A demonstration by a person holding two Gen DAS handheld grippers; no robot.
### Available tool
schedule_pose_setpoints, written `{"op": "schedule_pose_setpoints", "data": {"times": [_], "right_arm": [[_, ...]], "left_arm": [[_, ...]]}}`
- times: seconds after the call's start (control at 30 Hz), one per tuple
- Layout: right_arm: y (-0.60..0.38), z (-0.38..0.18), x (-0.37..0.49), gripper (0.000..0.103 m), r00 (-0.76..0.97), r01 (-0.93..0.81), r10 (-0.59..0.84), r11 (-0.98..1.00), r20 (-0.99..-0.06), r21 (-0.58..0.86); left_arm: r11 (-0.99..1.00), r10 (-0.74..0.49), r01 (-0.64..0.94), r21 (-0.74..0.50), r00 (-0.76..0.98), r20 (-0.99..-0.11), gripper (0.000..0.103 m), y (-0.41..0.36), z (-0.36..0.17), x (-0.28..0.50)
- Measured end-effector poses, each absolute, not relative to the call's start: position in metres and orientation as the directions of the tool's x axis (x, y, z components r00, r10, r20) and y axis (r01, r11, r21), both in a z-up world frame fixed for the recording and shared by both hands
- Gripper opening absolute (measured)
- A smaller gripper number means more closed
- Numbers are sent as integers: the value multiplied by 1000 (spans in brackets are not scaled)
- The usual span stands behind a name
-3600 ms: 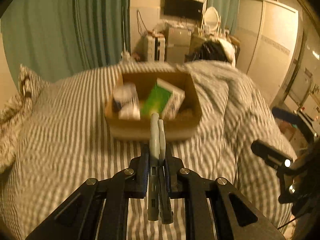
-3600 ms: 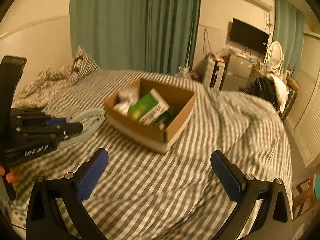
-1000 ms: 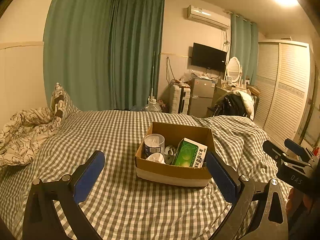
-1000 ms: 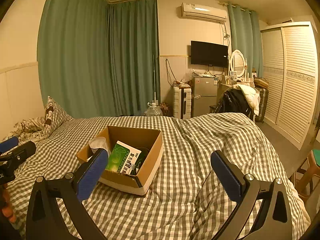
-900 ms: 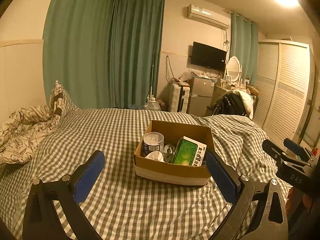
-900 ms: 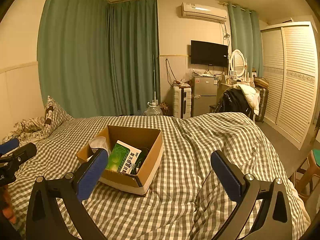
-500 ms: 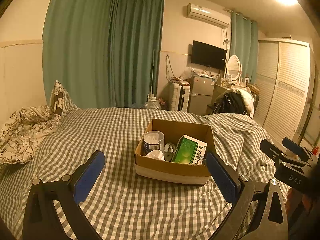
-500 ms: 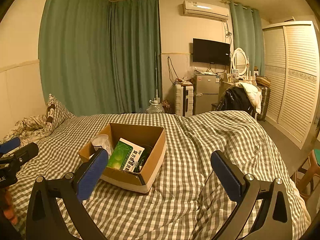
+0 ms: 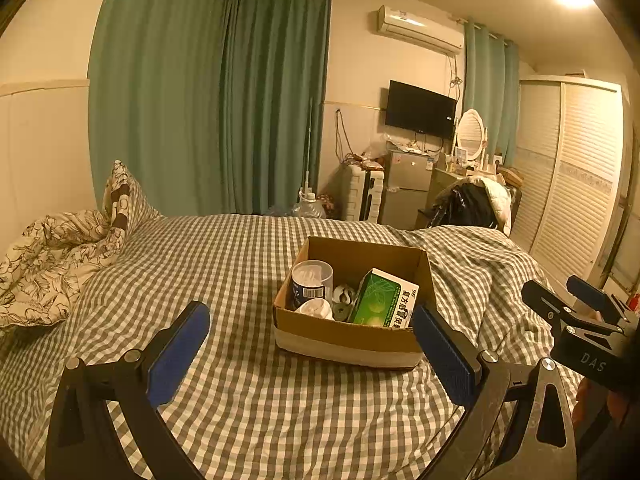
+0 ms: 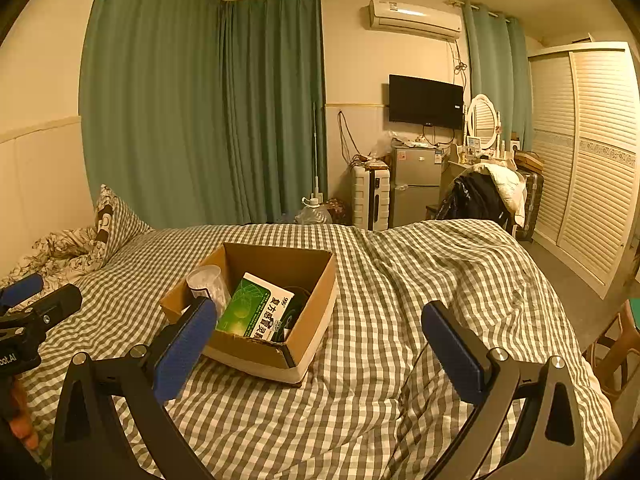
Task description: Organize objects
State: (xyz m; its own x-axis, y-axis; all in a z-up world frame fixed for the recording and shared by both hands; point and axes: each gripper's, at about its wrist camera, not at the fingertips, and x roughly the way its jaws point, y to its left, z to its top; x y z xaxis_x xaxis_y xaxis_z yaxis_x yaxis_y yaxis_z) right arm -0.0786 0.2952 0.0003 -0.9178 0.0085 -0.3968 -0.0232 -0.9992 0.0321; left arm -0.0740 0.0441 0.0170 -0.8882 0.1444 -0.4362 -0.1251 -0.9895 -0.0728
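An open cardboard box (image 9: 352, 336) sits on the checked bed cover (image 9: 224, 264). In it stand a green medicine carton (image 9: 384, 298), a clear cylindrical tub (image 9: 311, 278), a white lid (image 9: 316, 307) and small dark items. My left gripper (image 9: 312, 356) is open and empty, held above the bed just in front of the box. My right gripper (image 10: 320, 344) is open and empty, to the right of the box (image 10: 308, 328), where the green carton (image 10: 256, 308) and the tub (image 10: 206, 280) also show. Each gripper appears at the edge of the other's view.
A checked pillow (image 9: 124, 200) and a crumpled floral quilt (image 9: 52, 252) lie at the left of the bed. Green curtains (image 9: 224, 100), a small fridge (image 10: 416, 186), a suitcase (image 10: 370, 196), a chair with clothes (image 10: 484, 196) and a slatted wardrobe (image 10: 592, 160) stand beyond the bed.
Since 3.6 s ago my left gripper has opened and both grippers have drawn back and levelled. In the last second both views have barely shifted.
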Motion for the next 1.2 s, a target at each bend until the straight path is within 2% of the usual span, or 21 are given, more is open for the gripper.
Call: {"op": "schedule_pose_setpoints", "data": {"times": [1.2], "right_arm": [[293, -5, -83, 103, -906, -15, 1, -999, -423, 29]], "left_arm": [[-992, 125, -115, -50, -887, -445, 103, 40, 15, -74]]}}
